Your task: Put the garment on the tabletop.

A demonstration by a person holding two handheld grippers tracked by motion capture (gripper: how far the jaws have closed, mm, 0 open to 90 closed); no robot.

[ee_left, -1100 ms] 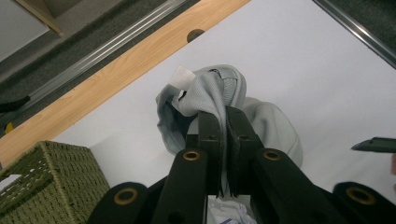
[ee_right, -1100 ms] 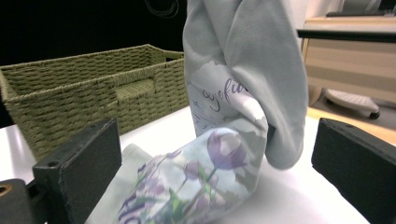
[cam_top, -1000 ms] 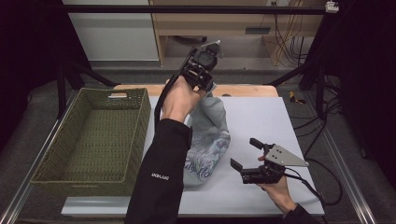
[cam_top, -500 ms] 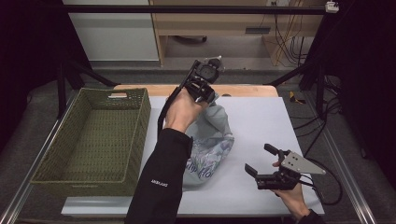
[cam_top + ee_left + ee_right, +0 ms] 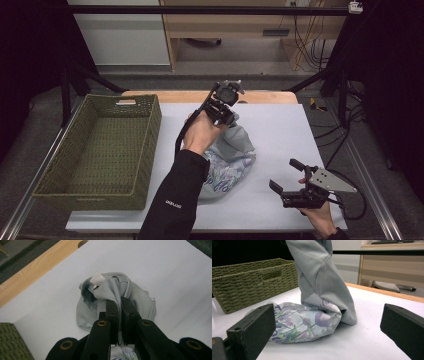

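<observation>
- Lifting step in hand: left gripper (image 5: 226,116) has its jaws clamped on a fold of the grey garment (image 5: 140,298), raised above the white table (image 5: 290,130).
- Garment's floral-printed lower part (image 5: 307,325) lies on the table, just beside the green wicker basket (image 5: 95,145).
- Right gripper (image 5: 287,180) stands wide apart, holding nothing, near the table's front edge.
- Judged next: right gripper closes on a free part of the cloth.
</observation>
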